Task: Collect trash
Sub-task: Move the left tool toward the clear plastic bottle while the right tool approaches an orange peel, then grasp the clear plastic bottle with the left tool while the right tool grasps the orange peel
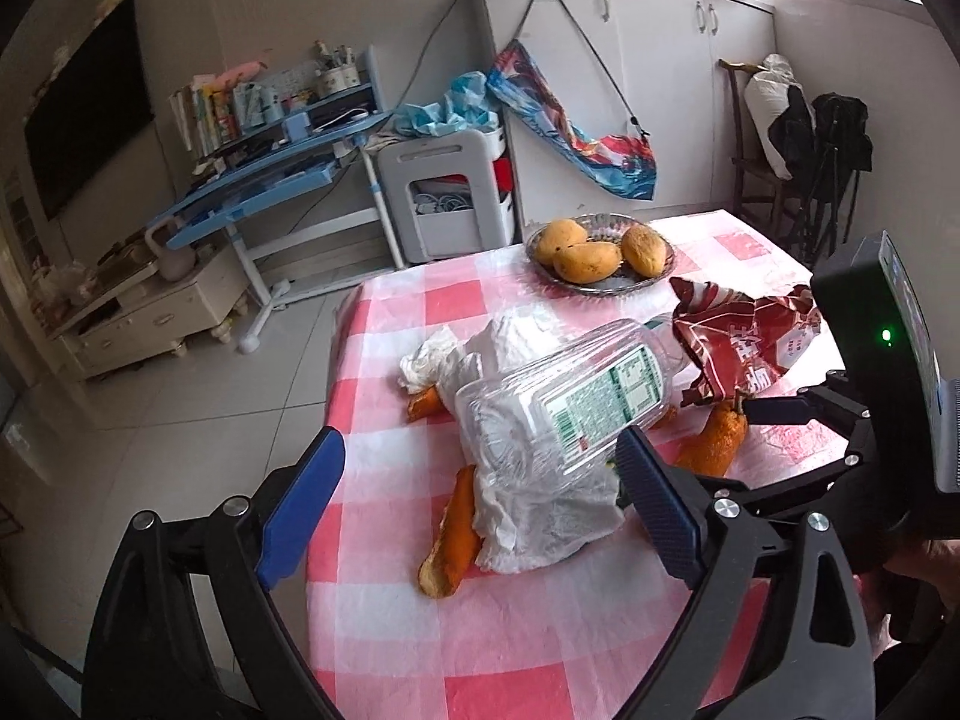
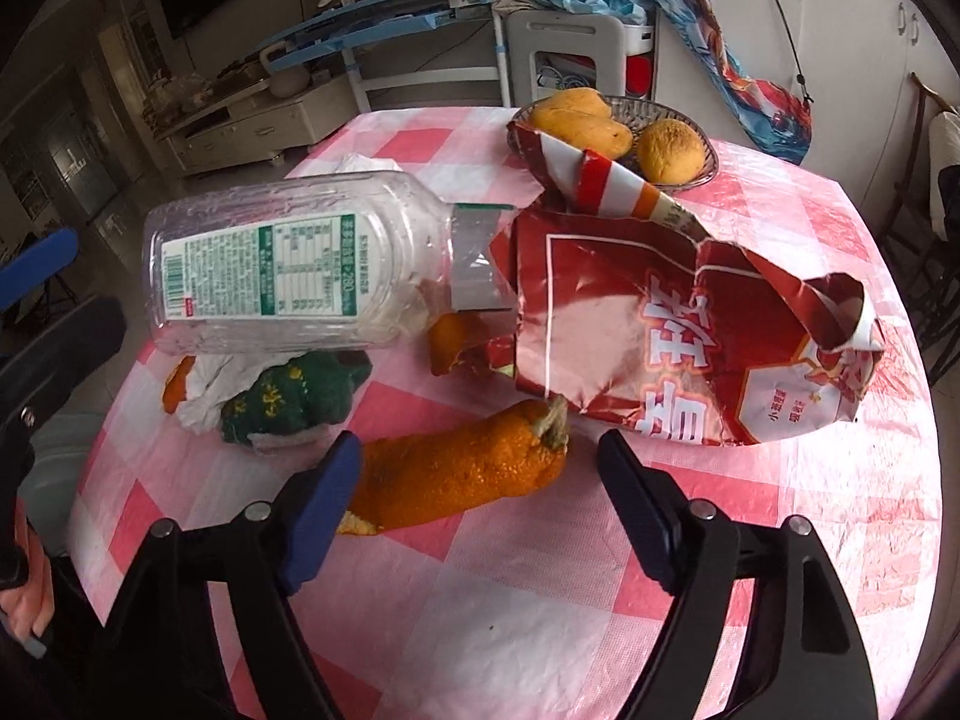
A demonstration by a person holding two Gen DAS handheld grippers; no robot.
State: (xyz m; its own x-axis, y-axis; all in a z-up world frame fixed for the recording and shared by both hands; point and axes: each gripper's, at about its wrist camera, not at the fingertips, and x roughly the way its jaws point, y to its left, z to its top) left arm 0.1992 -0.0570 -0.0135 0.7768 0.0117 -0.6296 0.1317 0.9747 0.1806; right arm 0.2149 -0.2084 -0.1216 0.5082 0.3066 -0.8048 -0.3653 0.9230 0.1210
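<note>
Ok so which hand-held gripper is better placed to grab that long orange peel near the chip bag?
Right. The right hand-held gripper already has the orange peel between its open fingers. The left hand-held gripper faces the plastic bottle and tissue instead.

The clear bottle [image 2: 288, 267], left of centre, carries a green-and-white label reading "280"; the red snack bag [image 2: 678, 336], at right, bears large white Chinese characters.

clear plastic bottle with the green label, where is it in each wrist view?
Left wrist: clear plastic bottle lies centre, on white crumpled tissue, base toward camera.
Right wrist: same bottle upper left, neck pointing right at the red snack bag.
Shared landmark: bowl of yellow mangoes.
</note>
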